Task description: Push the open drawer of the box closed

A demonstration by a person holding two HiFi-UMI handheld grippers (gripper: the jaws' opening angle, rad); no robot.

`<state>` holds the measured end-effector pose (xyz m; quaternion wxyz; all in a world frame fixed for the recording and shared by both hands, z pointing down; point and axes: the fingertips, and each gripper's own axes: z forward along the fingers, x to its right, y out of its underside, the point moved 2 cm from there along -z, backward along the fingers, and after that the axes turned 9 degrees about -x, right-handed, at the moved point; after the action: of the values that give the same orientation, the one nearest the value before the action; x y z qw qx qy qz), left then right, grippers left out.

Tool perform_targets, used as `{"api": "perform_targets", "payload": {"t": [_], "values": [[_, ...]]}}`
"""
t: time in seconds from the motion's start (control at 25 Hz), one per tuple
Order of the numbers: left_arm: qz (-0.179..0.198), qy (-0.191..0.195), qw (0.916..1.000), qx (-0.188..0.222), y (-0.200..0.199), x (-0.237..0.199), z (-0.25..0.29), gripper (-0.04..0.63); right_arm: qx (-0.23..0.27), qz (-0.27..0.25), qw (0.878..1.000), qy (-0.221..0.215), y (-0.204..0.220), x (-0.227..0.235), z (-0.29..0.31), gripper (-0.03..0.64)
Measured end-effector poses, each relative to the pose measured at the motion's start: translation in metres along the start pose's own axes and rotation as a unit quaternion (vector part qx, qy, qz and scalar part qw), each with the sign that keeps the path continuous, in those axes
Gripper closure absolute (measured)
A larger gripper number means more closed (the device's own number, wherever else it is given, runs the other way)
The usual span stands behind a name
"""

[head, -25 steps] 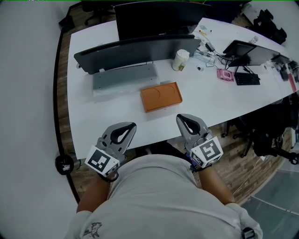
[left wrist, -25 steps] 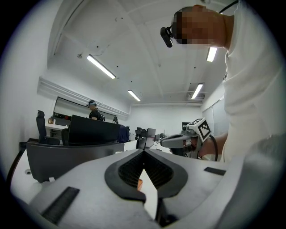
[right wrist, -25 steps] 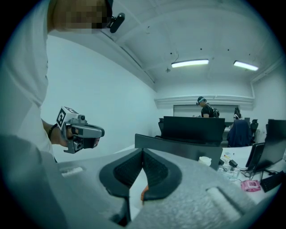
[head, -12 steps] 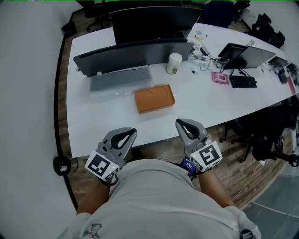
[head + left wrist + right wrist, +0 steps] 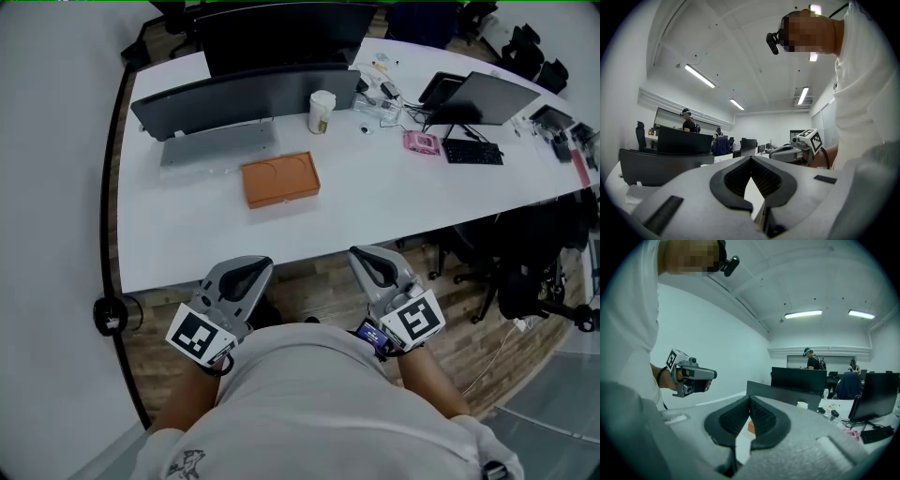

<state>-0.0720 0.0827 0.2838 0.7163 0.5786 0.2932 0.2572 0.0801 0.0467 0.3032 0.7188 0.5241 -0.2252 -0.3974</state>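
Observation:
An orange box (image 5: 280, 180) lies flat on the white table (image 5: 187, 234), near the middle; from here I cannot make out a drawer standing open. Both grippers hang close to the person's torso, short of the table's near edge and over the wooden floor. My left gripper (image 5: 258, 266) is shut with nothing in it, its tips meeting in the left gripper view (image 5: 751, 157). My right gripper (image 5: 361, 255) is also shut and empty (image 5: 750, 397). A sliver of the orange box (image 5: 751, 427) shows below the tips in the right gripper view.
Dark monitors (image 5: 234, 89) stand behind the box, with a grey slab (image 5: 217, 142) in front of them. A paper cup (image 5: 322, 111), a laptop (image 5: 478, 98), a pink item (image 5: 422, 142) and a black keyboard (image 5: 472, 152) sit to the right. Office chairs (image 5: 534, 281) crowd the right side.
Both grippers have drawn back from over the table's near edge and now hang over the floor. The table and box have shifted up and left in the head view.

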Motion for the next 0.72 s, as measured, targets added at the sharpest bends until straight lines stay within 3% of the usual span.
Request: {"api": "perform_targets", "payload": {"t": [0.28, 0.72], "values": [[-0.003, -0.022, 0.9998, 0.002, 0.009, 0.063, -0.005, 0.597, -0.002, 0.001, 1.000, -0.024, 0.027, -0.017, -0.050, 0.615], [-0.011, -0.022, 0.9997, -0.009, 0.021, 0.113, -0.009, 0.597, 0.010, 0.000, 1.000, -0.030, 0.038, -0.028, -0.093, 0.615]]}}
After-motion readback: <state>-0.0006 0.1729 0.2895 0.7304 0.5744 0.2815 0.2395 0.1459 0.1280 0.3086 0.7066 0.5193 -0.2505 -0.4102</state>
